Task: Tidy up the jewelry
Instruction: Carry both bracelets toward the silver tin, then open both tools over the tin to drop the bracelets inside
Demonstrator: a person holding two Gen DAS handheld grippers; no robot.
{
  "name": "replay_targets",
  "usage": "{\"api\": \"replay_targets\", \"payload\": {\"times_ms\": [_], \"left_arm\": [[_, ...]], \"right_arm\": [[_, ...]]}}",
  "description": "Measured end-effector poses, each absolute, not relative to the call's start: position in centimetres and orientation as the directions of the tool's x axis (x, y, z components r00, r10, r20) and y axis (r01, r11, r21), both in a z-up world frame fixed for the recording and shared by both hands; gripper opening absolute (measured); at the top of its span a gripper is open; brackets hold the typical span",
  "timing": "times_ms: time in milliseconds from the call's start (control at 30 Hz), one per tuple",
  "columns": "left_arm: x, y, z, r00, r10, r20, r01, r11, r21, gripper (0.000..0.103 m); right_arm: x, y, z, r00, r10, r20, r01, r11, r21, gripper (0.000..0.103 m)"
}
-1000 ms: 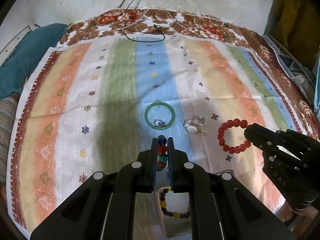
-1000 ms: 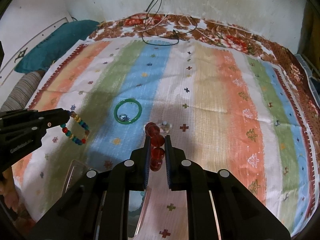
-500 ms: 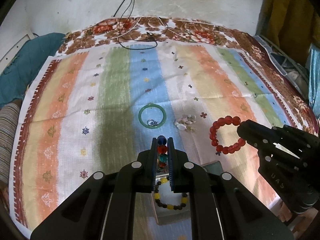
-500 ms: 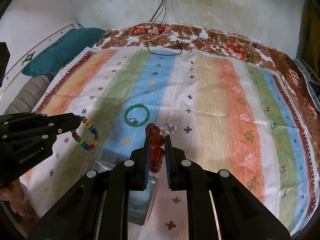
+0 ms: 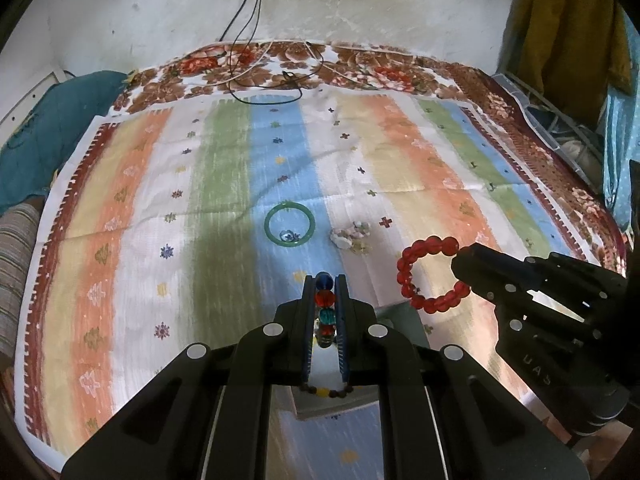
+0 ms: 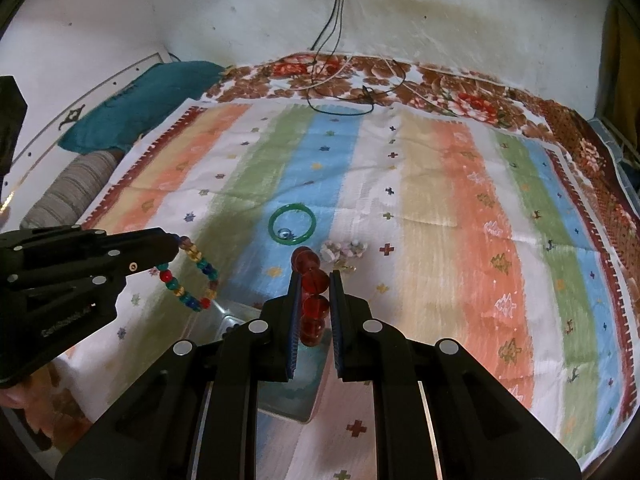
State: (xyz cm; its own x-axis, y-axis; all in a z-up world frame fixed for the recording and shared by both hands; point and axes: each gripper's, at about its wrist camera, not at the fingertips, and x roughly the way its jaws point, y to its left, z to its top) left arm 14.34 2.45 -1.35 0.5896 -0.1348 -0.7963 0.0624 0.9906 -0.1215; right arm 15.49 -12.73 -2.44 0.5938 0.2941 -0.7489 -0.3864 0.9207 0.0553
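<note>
A: Bracelets both up off the cloth [image 5: 400,152] now. Left gripper [image 5: 325,280] pinched on the multi bracelet [image 6: 192,276], right gripper [image 6: 312,276] pinched on the red bracelet [image 5: 430,276].

B: What changed vs 1 s ago?

A: I've pulled both back and up; tray [image 6: 288,396] now sits further under the jaws, bangle [image 5: 289,225] and loose bits [image 5: 352,236] look farther off.

B: Meaning?

A: Prob. lining up to drop into tray. Not released yet.

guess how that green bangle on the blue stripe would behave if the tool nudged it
The green bangle looks like one rigid hoop, so it would likely slide whole rather than flop. Lying flat on the cloth, it probably won't roll. If glass or stone, it may chip.
</note>
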Motion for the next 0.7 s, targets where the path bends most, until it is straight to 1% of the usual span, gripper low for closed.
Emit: {"api": "replay_targets", "payload": {"times_ms": [400,600,633,667,700], "left_arm": [[12.2,2.2,-1.5,0.591,-0.142,-0.794,0.056,0.989,-0.135,0.009],[11.3,1.7,-1.9,0.573,-0.153,-0.805,0.062,0.988,-0.144,0.009],[11.3,1.6,-2.1,0.561,-0.153,-0.814,0.065,0.988,-0.142,0.009],[11.4,1.5,-2.4,0.547,-0.148,-0.824,0.063,0.989,-0.136,0.01],[11.5,1.5,-2.5,0.545,-0.131,-0.828,0.054,0.991,-0.122,0.015]], "right_arm": [[13.0,-12.4,-1.8,0.613,0.298,-0.731,-0.416,0.909,0.021,0.014],[12.7,-12.7,-2.3,0.588,0.316,-0.745,-0.424,0.905,0.05,0.014],[12.7,-12.7,-2.4,0.578,0.324,-0.749,-0.426,0.902,0.061,0.015],[12.6,-12.8,-2.5,0.576,0.322,-0.751,-0.426,0.903,0.061,0.023],[12.6,-12.8,-2.4,0.579,0.316,-0.751,-0.423,0.904,0.054,0.031]]}}
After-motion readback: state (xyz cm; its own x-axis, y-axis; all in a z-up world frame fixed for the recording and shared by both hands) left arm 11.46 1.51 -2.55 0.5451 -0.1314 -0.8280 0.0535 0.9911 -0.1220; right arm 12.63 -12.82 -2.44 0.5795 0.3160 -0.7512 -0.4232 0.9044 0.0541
